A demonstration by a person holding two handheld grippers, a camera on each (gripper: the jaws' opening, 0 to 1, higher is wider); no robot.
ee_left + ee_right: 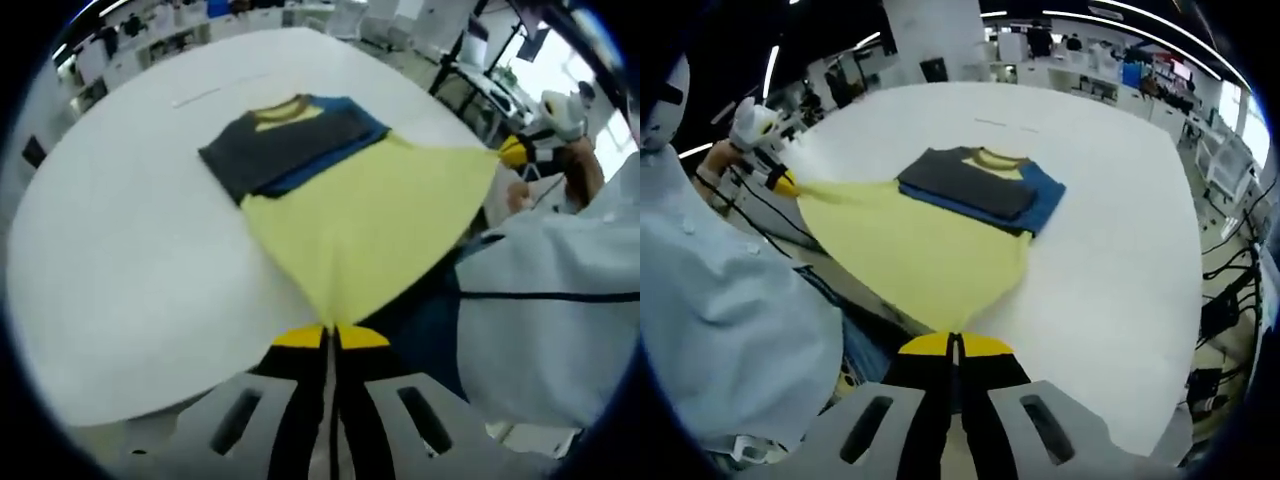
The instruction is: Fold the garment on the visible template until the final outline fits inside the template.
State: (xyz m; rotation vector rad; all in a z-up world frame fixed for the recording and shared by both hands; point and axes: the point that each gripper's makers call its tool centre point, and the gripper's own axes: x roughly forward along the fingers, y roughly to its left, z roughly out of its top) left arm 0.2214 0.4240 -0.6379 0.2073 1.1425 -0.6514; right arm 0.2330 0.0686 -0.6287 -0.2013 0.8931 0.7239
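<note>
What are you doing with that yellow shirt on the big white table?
A person is folding a shirt with a gripper in each hand. The left gripper and the right gripper are each shut on a corner of the yellow hem, pulling it off the white table toward the person. The top of the shirt, with its grey and blue parts already folded in, lies flat on the table.

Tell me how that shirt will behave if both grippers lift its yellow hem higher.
Probably floppy: the shirt stretches taut between the left gripper and right gripper. Likely light. Its folded dark sleeves may slide or unfold on the smooth table.
</note>
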